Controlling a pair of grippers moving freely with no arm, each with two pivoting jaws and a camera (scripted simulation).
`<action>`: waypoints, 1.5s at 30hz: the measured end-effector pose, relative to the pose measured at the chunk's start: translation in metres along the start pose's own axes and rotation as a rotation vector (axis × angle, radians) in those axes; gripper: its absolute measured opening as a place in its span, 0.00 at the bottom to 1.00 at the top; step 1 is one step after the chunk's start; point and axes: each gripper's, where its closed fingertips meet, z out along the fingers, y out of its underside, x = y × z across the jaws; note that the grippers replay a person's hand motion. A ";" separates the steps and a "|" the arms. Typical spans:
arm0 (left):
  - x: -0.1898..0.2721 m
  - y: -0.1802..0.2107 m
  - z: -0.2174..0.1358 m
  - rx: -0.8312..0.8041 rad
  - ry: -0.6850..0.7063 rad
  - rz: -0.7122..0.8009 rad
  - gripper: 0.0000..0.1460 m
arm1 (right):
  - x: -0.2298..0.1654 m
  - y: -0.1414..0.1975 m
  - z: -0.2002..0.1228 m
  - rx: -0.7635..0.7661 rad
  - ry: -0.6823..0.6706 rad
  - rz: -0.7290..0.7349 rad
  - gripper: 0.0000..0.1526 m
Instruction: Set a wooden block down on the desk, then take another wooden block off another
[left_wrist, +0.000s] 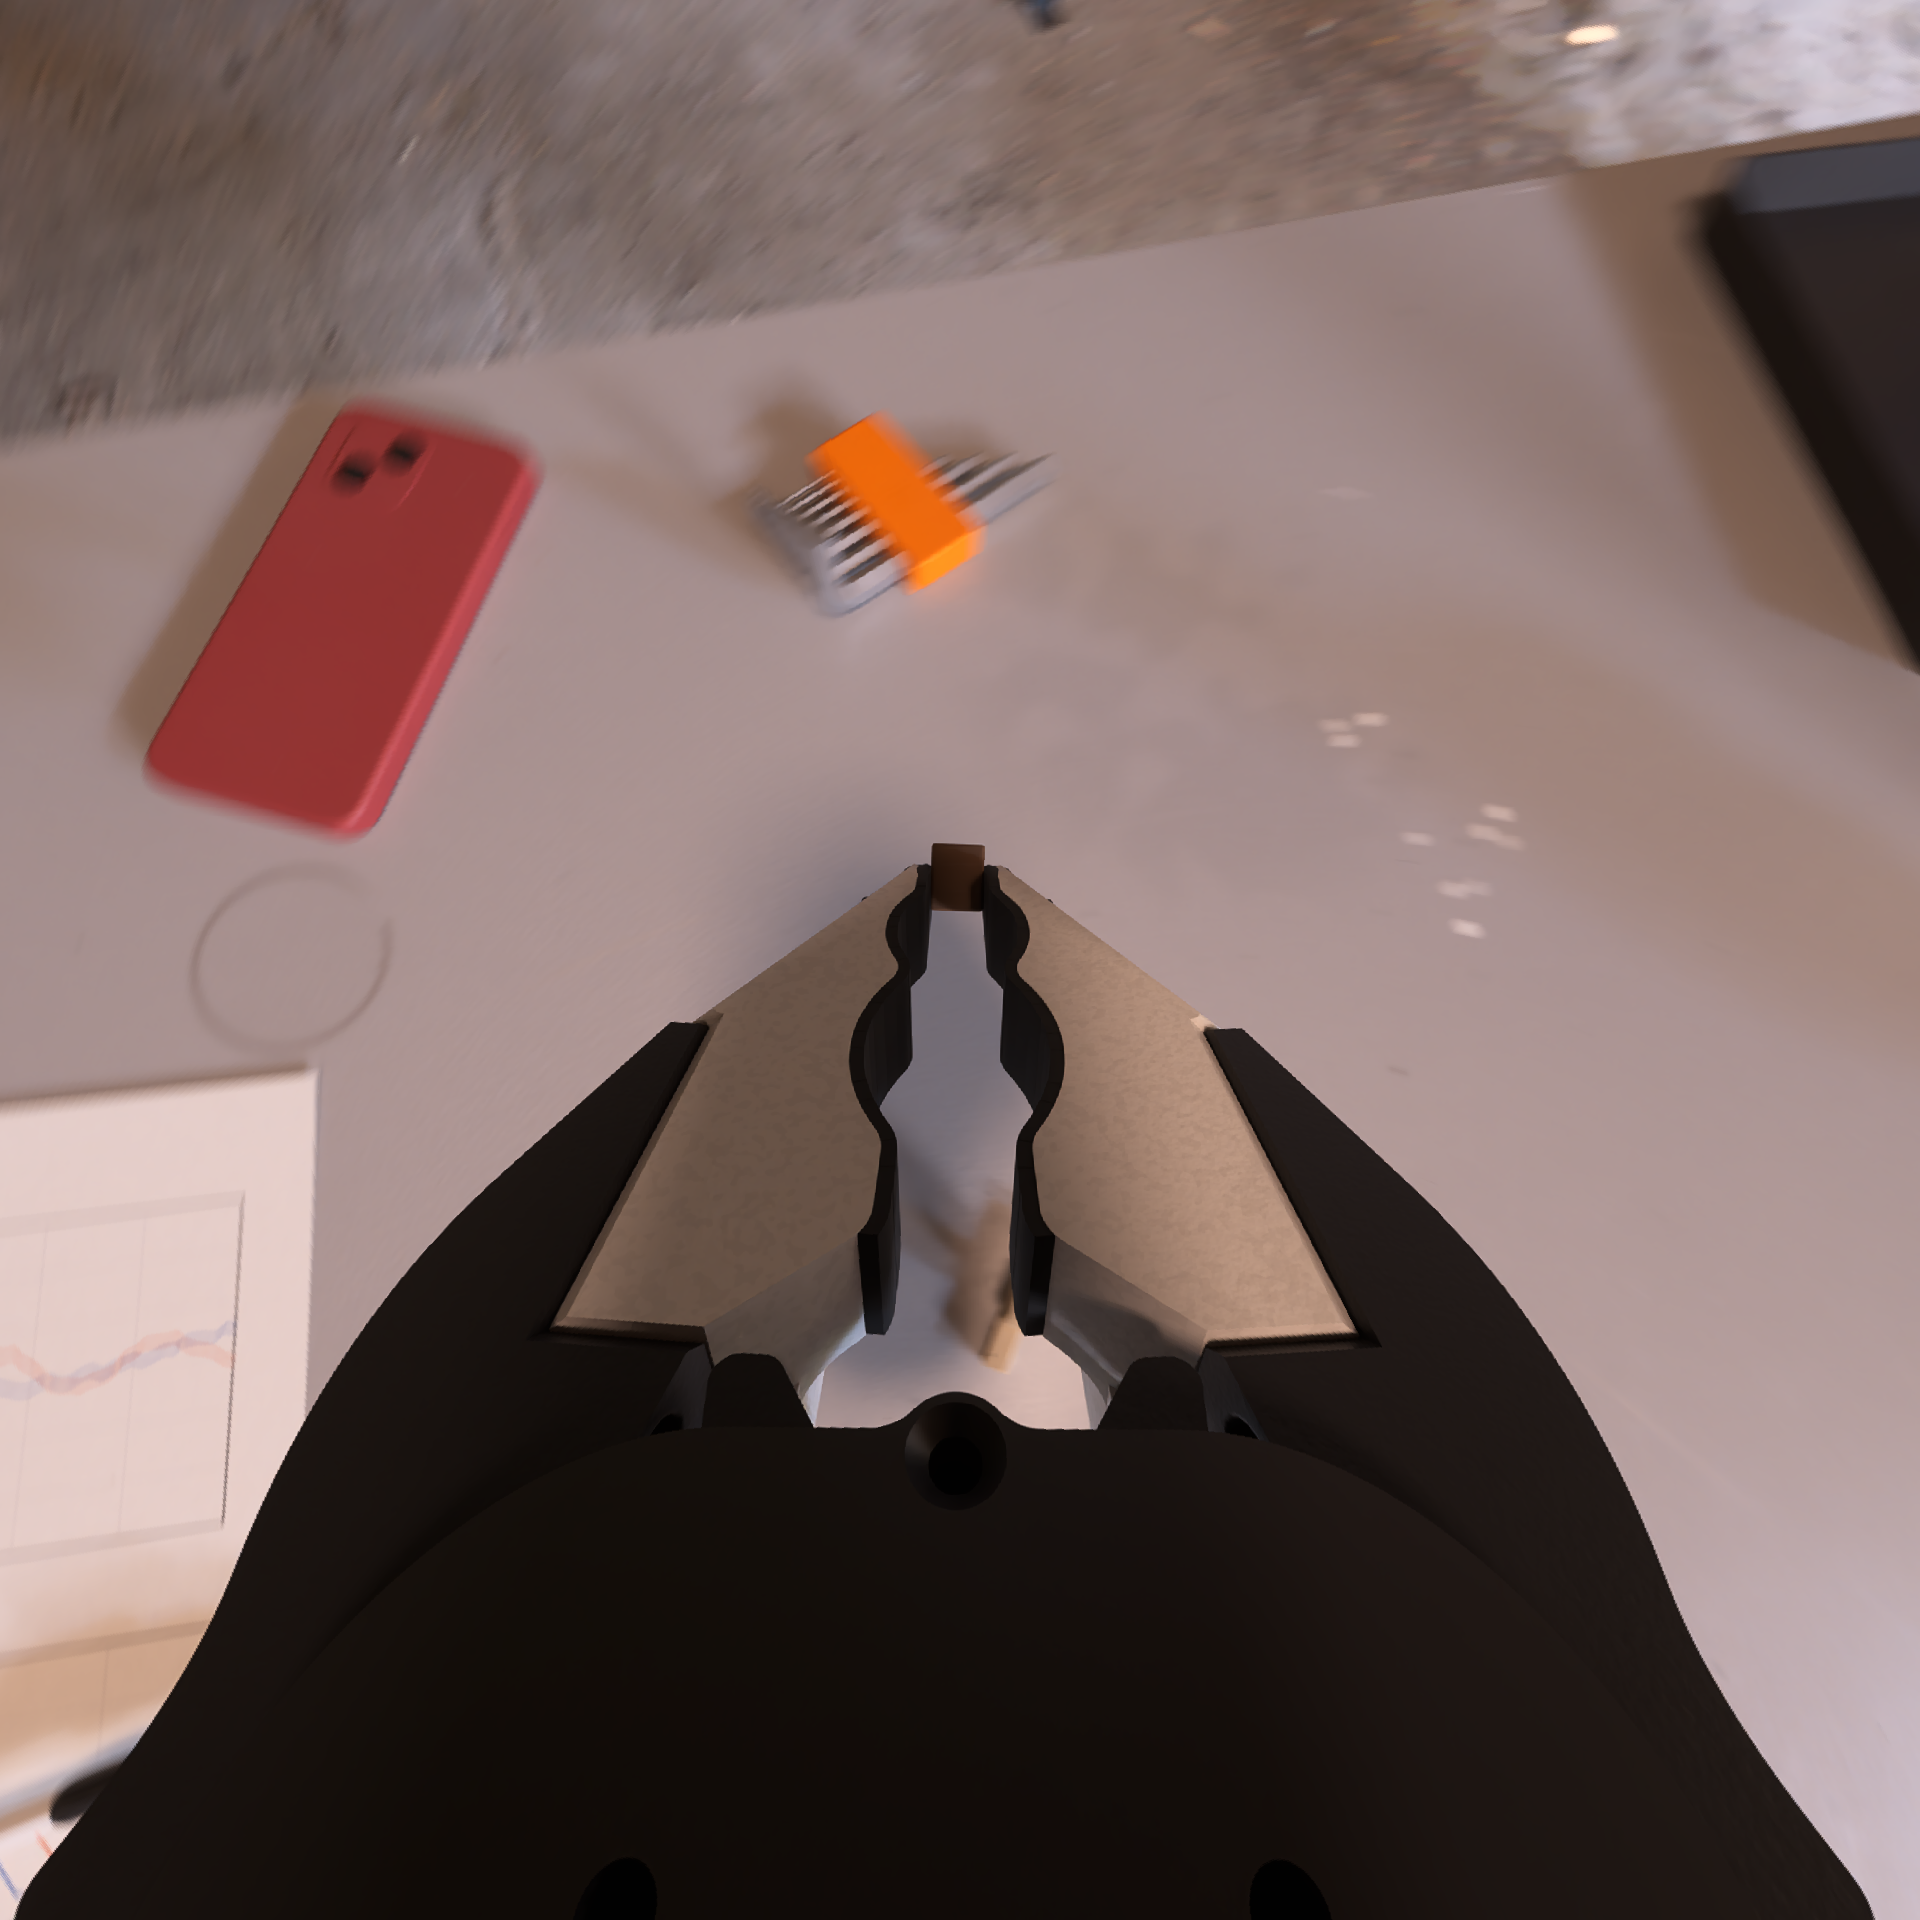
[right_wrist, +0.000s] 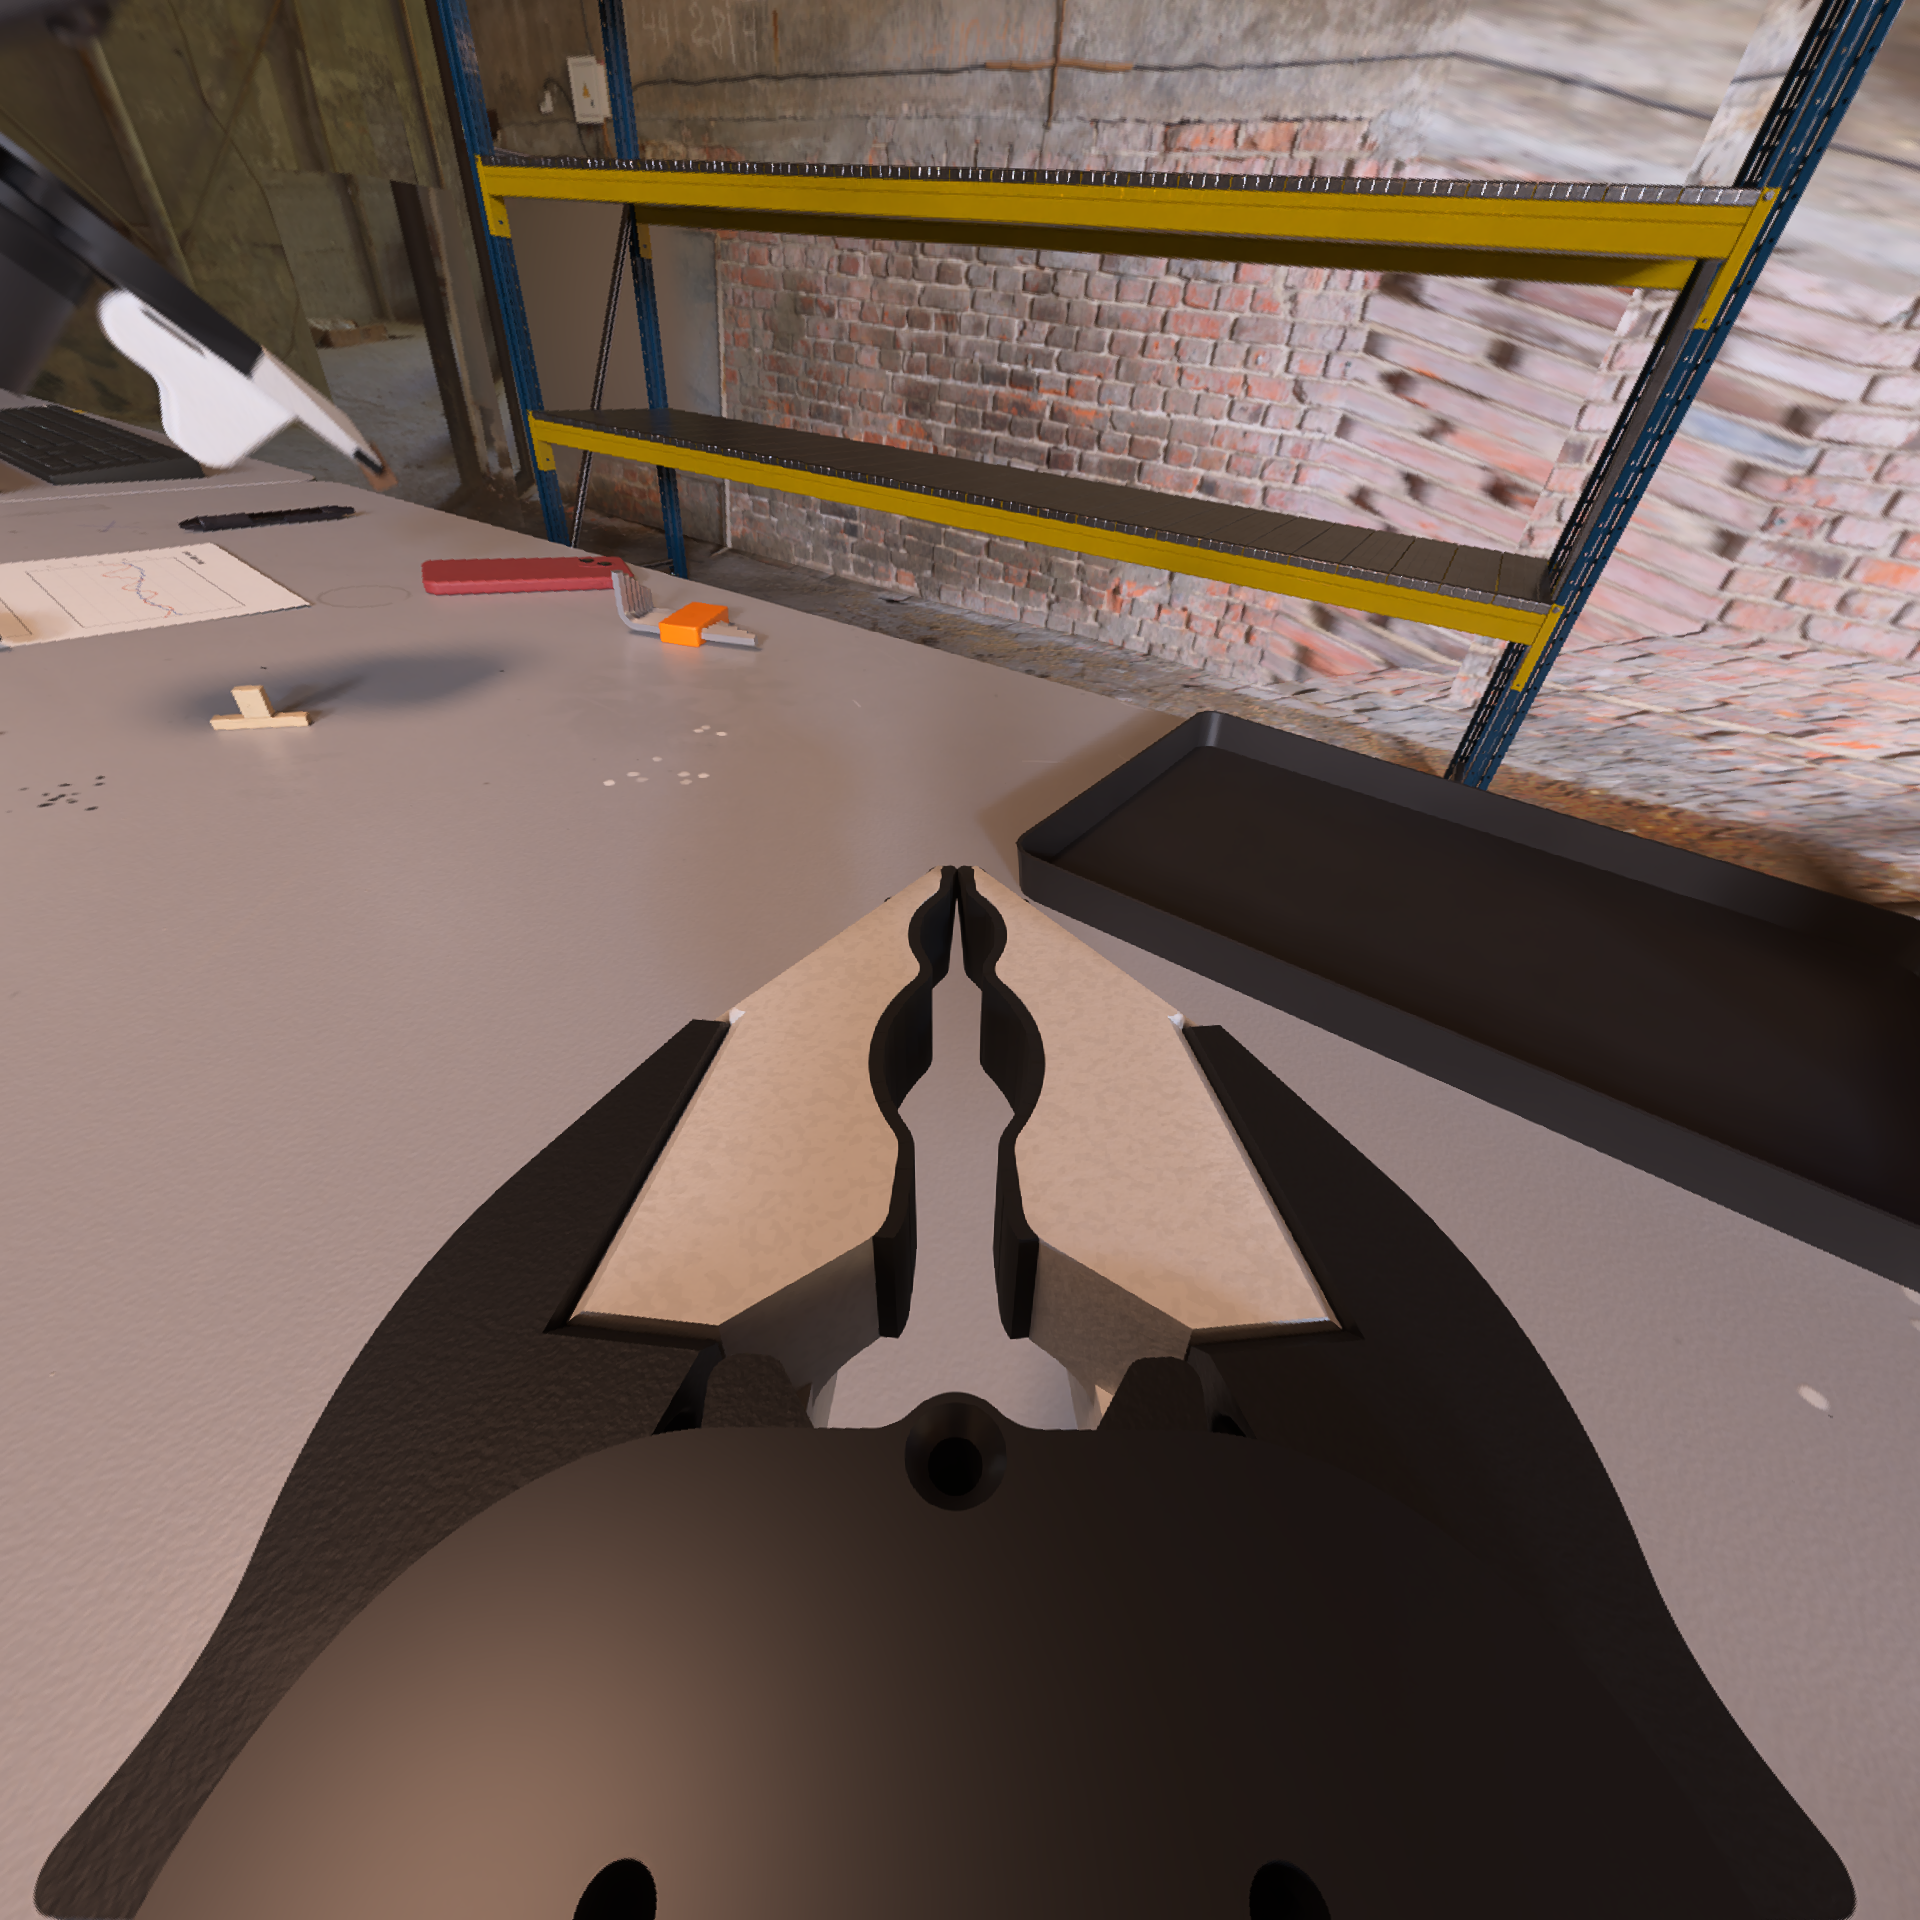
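My left gripper (left_wrist: 956, 891) is shut on a small brown wooden block (left_wrist: 956, 860) at its fingertips and holds it well above the desk (left_wrist: 1247, 727). Between its fingers, far below, two pale wooden blocks (left_wrist: 980, 1294) lie on the desk. In the right wrist view they (right_wrist: 260, 713) form a T, one block resting on the other. The left gripper (right_wrist: 369, 470) shows there at the upper left, above and beyond them. My right gripper (right_wrist: 956, 878) is shut and empty, low over the desk beside a black tray (right_wrist: 1455, 935).
A red phone (left_wrist: 343, 623), an orange-handled hex key set (left_wrist: 899, 509), a thin ring (left_wrist: 291, 956) and a printed sheet (left_wrist: 156, 1299) lie on the desk. A black pen (right_wrist: 265, 516) and a keyboard (right_wrist: 73, 447) lie at the far left. A yellow-and-blue shelf rack (right_wrist: 1039, 208) stands behind.
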 end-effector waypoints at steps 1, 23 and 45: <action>0.022 -0.009 -0.010 0.025 0.040 0.062 0.06 | 0.000 0.000 0.000 -0.001 0.001 -0.001 0.00; 0.429 0.184 -0.017 -0.250 0.808 0.908 0.06 | 0.032 -0.014 -0.014 0.057 0.112 -0.013 0.00; 0.304 0.078 -0.096 0.152 0.558 0.714 0.22 | 0.022 -0.005 -0.008 0.023 0.082 -0.036 0.00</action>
